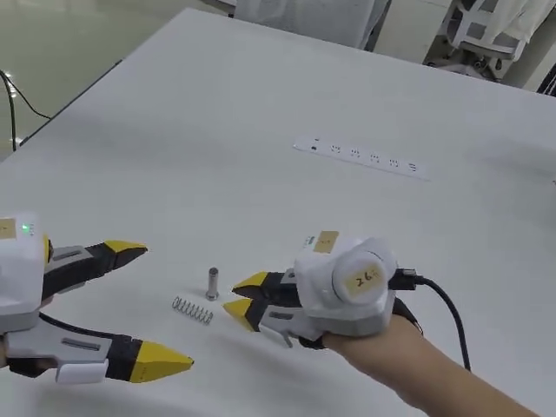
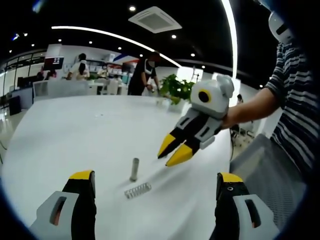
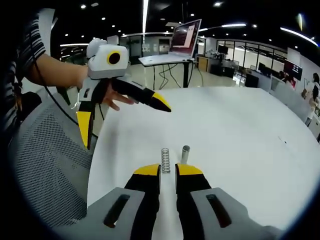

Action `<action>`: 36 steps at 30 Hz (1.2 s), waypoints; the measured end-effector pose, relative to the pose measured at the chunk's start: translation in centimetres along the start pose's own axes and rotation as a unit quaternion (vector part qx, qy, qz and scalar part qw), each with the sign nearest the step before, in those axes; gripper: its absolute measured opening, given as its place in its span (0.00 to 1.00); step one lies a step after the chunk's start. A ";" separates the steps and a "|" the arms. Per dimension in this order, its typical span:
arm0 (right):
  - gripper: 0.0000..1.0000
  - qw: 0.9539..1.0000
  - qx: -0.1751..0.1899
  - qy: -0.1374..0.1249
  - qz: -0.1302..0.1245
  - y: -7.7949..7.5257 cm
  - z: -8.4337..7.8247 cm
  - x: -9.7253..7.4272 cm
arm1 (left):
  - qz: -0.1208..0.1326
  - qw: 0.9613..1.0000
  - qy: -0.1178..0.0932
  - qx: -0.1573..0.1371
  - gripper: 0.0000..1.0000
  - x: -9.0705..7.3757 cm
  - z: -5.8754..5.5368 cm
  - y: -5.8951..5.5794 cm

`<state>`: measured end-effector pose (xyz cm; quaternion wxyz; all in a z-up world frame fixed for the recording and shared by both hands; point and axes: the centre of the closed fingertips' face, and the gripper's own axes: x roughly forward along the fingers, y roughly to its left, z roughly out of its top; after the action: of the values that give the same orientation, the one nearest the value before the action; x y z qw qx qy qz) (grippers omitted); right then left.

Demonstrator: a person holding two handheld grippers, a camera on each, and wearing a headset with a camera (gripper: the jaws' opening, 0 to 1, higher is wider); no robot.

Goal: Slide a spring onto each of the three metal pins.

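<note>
Head view: left tongs [image 1: 165,304] wide apart, empty; right tongs [image 1: 233,297] slightly apart, empty, beside spring [image 1: 192,310].

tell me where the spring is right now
In the head view the spring lies flat on the white table, just beside the upright metal pin, between the left gripper and the right gripper.

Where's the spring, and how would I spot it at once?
Look at the white table, between the left gripper and the right gripper. Two small metal things sit there: the spring is the coiled wire lying flat, beside the pin, a smooth stub standing upright.
</note>
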<state>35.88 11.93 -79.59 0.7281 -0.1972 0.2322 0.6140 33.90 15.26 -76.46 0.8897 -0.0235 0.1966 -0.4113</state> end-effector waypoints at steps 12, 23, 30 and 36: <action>0.09 1.000 -0.003 0.024 0.013 0.9 -0.9 2.8 | 0.005 1.000 0.001 -0.003 0.98 -0.6 -0.4 0.3; 0.10 0.999 0.010 0.050 0.010 0.4 -2.3 4.9 | 0.006 1.000 0.004 -0.006 0.98 -1.0 -0.6 0.4; 0.10 0.998 0.004 0.061 0.011 0.6 -2.9 5.7 | 0.010 1.000 0.004 -0.009 0.98 -1.2 -0.8 0.6; 0.10 0.998 -0.001 0.068 0.011 0.6 -3.3 6.2 | 0.011 1.000 0.005 -0.012 0.98 -1.3 -1.0 0.6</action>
<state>35.83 15.05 -85.89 0.7040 -0.2365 0.2829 0.6069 33.20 16.70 -77.11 0.8927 -0.0302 0.2059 -0.3997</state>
